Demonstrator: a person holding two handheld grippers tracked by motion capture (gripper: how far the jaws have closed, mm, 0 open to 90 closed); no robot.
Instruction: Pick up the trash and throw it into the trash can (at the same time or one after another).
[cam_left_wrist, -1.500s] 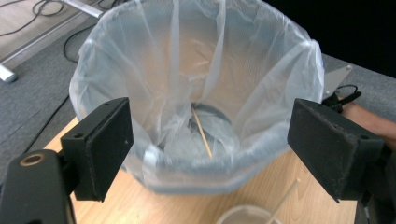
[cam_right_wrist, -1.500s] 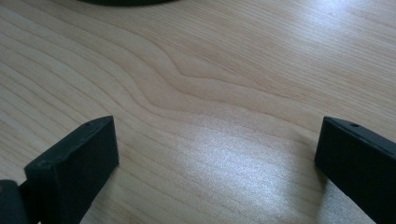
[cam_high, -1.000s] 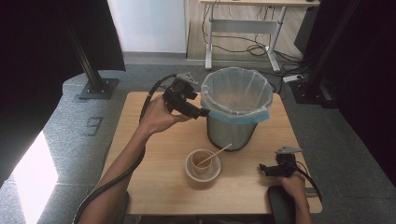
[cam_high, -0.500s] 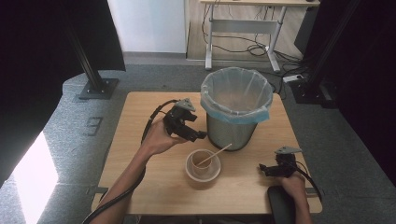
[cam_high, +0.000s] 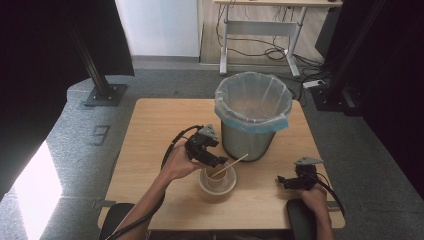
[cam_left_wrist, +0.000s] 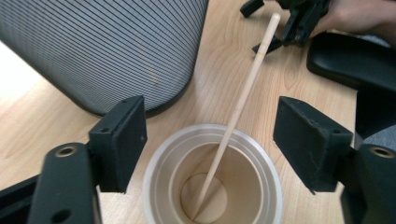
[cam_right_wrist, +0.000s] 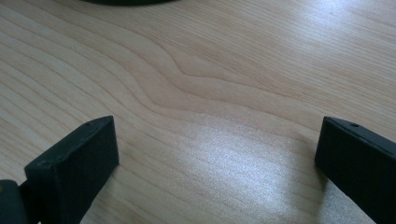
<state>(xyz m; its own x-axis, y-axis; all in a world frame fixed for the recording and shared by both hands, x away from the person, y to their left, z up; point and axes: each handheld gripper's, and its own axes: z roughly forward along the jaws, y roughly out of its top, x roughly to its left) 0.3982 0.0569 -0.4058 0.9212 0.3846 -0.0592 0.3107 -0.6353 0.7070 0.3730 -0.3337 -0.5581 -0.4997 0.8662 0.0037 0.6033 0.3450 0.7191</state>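
A pale paper cup (cam_high: 218, 181) stands on the wooden table (cam_high: 150, 130), with a thin wooden stick (cam_high: 230, 166) leaning out of it to the right. My left gripper (cam_high: 212, 161) hovers just above the cup's left rim. In the left gripper view the cup (cam_left_wrist: 212, 186) and stick (cam_left_wrist: 238, 109) lie between the jaws of my left gripper (cam_left_wrist: 210, 116); the jaws have just been closing but touch neither. My right gripper (cam_high: 282, 181) rests near the table's front right. In its own view my right gripper (cam_right_wrist: 217, 126) is open over bare wood.
A ribbed metal bin (cam_high: 252, 115) lined with a clear bag stands just behind the cup, close to my left gripper; its wall (cam_left_wrist: 107, 46) is very near. A black armrest pad (cam_high: 300, 220) sits under the right forearm at the table's front edge.
My left hand has come down from beside the bin's rim to just over the cup, and its jaws have narrowed. The right hand has stayed put.
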